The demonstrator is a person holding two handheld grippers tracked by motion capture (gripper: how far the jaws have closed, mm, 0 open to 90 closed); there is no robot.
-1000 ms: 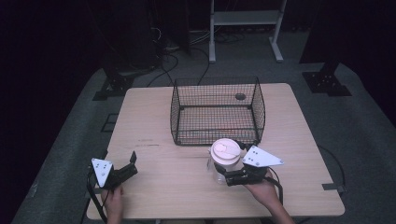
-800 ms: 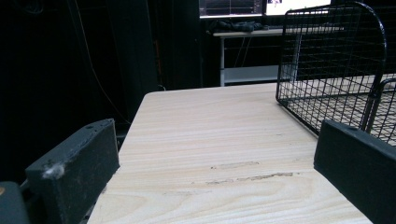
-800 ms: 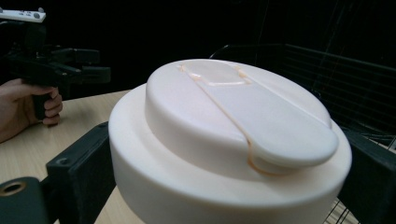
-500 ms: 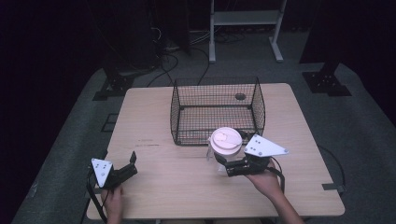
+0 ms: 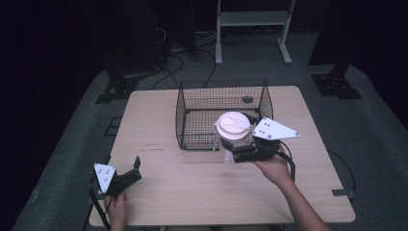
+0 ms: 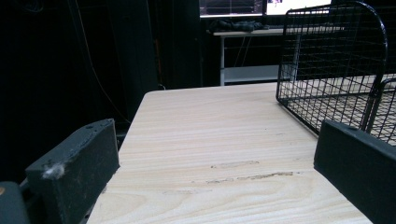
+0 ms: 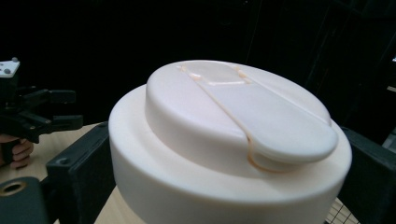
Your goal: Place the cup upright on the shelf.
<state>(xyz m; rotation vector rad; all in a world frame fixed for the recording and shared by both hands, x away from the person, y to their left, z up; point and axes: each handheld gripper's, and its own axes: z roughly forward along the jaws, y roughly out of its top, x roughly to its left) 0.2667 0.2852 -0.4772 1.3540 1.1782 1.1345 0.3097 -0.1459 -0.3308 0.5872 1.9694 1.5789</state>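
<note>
Right gripper has its jaws closed on a clear cup with a white sip lid, held up at the front wall of the black wire basket, which sits at mid-table toward the far edge. In the right gripper view the jaws flank the lid on both sides. Left gripper rests near the table's front-left corner, jaws spread wide, nothing between them.

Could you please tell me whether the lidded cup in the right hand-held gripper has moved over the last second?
Yes. The cup, clamped in the right hand-held gripper, has moved away from the person, toward the wire basket.
</note>
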